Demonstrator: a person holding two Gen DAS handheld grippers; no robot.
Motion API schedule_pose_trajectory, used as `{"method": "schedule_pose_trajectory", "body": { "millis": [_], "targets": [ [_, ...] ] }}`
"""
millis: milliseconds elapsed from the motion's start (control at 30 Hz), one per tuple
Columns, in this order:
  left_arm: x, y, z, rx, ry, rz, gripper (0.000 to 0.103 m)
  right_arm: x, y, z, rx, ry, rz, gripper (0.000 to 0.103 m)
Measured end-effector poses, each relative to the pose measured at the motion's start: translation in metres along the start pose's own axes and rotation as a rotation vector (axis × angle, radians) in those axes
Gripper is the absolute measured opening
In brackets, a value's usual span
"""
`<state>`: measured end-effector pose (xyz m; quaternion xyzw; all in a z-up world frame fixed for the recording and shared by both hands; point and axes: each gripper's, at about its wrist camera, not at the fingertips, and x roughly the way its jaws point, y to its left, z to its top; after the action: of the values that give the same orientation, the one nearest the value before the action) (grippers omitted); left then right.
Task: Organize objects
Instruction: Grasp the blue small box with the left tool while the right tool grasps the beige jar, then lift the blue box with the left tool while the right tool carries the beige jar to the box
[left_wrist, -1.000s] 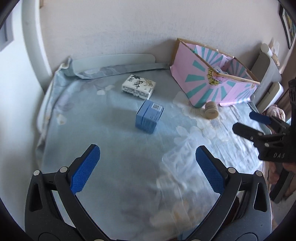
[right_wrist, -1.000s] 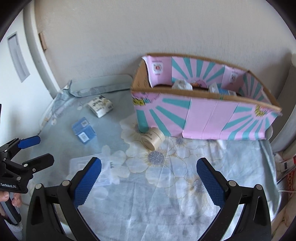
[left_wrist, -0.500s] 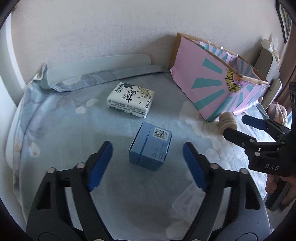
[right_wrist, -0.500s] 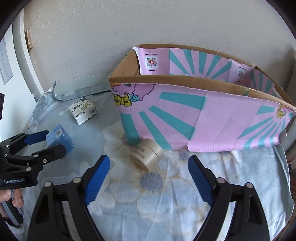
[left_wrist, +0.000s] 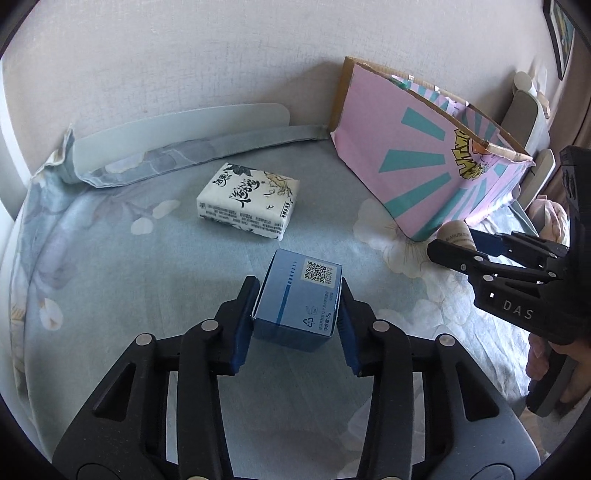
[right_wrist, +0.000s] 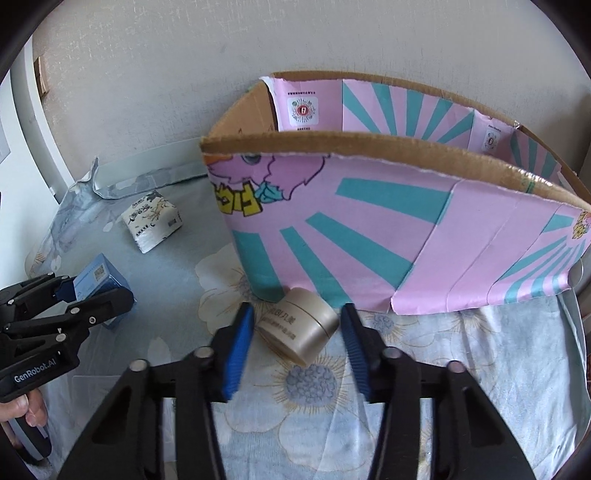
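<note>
My left gripper (left_wrist: 297, 299) is shut on a small blue box (left_wrist: 297, 299) that rests on the flowered sheet; its pads press both sides. The box also shows in the right wrist view (right_wrist: 96, 275). My right gripper (right_wrist: 297, 325) straddles a gold cream jar (right_wrist: 299, 326) lying on its side against the pink and teal cardboard box (right_wrist: 388, 229); the pads stand slightly apart from the jar. The jar is partly hidden behind the right gripper in the left wrist view (left_wrist: 456, 234).
A white tissue pack (left_wrist: 247, 203) lies behind the blue box, also seen in the right wrist view (right_wrist: 152, 220). The cardboard box (left_wrist: 417, 166) stands at the right against the wall. A clear plastic lid (right_wrist: 96, 387) lies on the sheet near me.
Both grippers moved forward and narrowed. The left one closed onto the blue box; the right one came around the gold jar.
</note>
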<state>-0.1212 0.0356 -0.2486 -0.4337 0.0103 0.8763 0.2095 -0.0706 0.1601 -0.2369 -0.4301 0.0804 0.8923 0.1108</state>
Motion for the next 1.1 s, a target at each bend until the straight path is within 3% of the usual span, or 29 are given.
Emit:
{"method": "schedule_pose_trajectory", "body": {
  "millis": [567,700,1100],
  "targets": [
    [-0.018,-0.013,0.011,-0.034,0.002,-0.023,0.036,-0.021,0.003,0.007,0.007,0.004,0.019,0.039],
    [-0.038,-0.012,0.019,-0.054,0.006,-0.038,0.036,-0.038,0.008,0.013,0.014,0.011,0.004,0.039],
    [-0.103,-0.023,0.040,-0.100,0.010,-0.037,0.036,-0.093,0.018,0.041,-0.025,0.017,0.072,0.039]
  ]
}}
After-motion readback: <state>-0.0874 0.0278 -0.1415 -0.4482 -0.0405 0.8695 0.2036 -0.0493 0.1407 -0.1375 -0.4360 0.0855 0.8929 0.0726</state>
